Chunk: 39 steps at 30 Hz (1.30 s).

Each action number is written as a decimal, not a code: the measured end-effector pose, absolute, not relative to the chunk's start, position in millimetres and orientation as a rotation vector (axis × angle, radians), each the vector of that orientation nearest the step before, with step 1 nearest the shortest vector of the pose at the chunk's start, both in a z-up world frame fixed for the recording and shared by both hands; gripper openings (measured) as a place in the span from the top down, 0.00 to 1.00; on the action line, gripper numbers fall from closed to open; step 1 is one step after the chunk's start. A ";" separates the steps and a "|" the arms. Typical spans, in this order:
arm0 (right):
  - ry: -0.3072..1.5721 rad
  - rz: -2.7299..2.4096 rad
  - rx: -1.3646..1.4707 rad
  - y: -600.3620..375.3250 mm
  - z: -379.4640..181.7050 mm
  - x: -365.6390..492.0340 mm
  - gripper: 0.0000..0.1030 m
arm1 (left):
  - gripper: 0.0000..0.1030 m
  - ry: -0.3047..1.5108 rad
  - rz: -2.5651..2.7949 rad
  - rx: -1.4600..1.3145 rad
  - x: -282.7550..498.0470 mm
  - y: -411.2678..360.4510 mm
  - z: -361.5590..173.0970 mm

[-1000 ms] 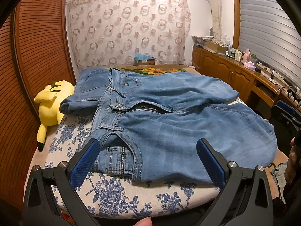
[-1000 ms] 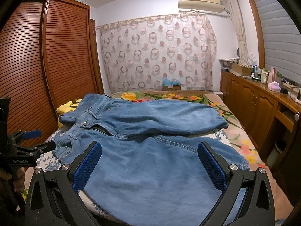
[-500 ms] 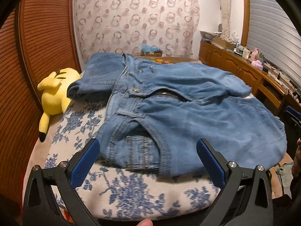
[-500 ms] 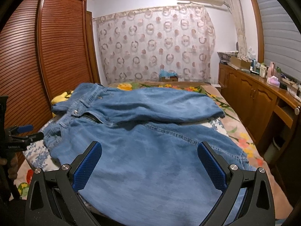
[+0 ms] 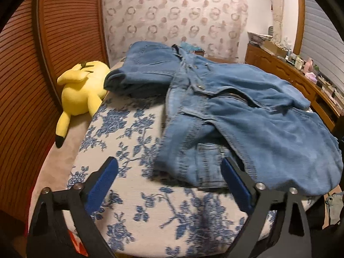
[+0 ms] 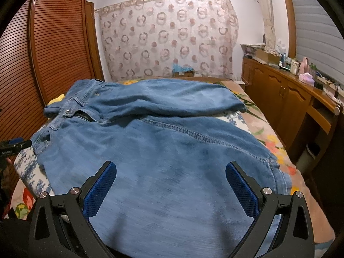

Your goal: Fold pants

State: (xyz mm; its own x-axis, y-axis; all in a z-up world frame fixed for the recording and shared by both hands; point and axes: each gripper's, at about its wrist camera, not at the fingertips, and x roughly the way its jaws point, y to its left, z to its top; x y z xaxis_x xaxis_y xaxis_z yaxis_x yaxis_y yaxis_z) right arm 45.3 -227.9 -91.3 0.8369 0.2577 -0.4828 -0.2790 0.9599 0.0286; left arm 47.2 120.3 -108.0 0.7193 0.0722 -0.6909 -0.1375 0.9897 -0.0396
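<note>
Blue jeans (image 5: pixel 247 116) lie spread across the bed, waist to the left, zip open, one leg folded over the other. My left gripper (image 5: pixel 168 165) hovers low over the near waist corner with the pocket (image 5: pixel 206 165). Its jaws are closing. That corner lies between the blue pads (image 5: pixel 103 180), which do not press it. My right gripper (image 6: pixel 170 167) stands open above the near leg of the jeans (image 6: pixel 172 161), gripping nothing. The left gripper (image 6: pixel 13 145) also shows at the left edge of the right wrist view.
The bed cover (image 5: pixel 120 129) has blue flowers. A yellow plush toy (image 5: pixel 79 90) lies by the slatted wooden doors (image 5: pixel 64 32). A bunched piece of denim (image 5: pixel 142 75) sits at the far left of the waist. A wooden sideboard (image 6: pixel 290 99) runs along the right.
My left gripper has come forward and down toward the waist corner, so the jeans now sit right of centre, and its fingers stand slightly narrower. The right gripper has barely moved.
</note>
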 end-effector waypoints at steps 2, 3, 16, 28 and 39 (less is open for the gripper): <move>0.513 0.279 -0.043 -227.3 -88.9 42.9 0.01 | 0.19 0.756 0.118 -0.101 47.1 126.0 -109.4; 0.513 0.277 -0.042 -228.0 -89.5 42.5 0.01 | 0.24 0.753 0.117 -0.107 47.5 129.1 -110.2; 0.535 0.259 -0.033 -234.4 -86.4 32.8 0.01 | 0.50 0.812 0.073 -0.147 65.0 138.4 -131.2; 0.572 0.300 -0.038 -241.3 -83.4 43.8 0.03 | 0.83 0.806 -0.007 -0.108 66.0 123.0 -117.3; 0.583 0.351 -0.041 -240.4 -78.0 52.5 0.10 | 0.88 0.654 -0.066 -0.024 73.9 94.6 -45.8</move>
State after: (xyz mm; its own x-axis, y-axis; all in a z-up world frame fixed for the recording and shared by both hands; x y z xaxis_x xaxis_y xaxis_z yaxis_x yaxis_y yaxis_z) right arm 52.5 -240.4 -78.0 0.7773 0.3128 -0.5458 -0.3359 0.9400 0.0603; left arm 73.9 94.6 -45.8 0.7919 -0.0690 -0.6067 0.0537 0.9976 -0.0434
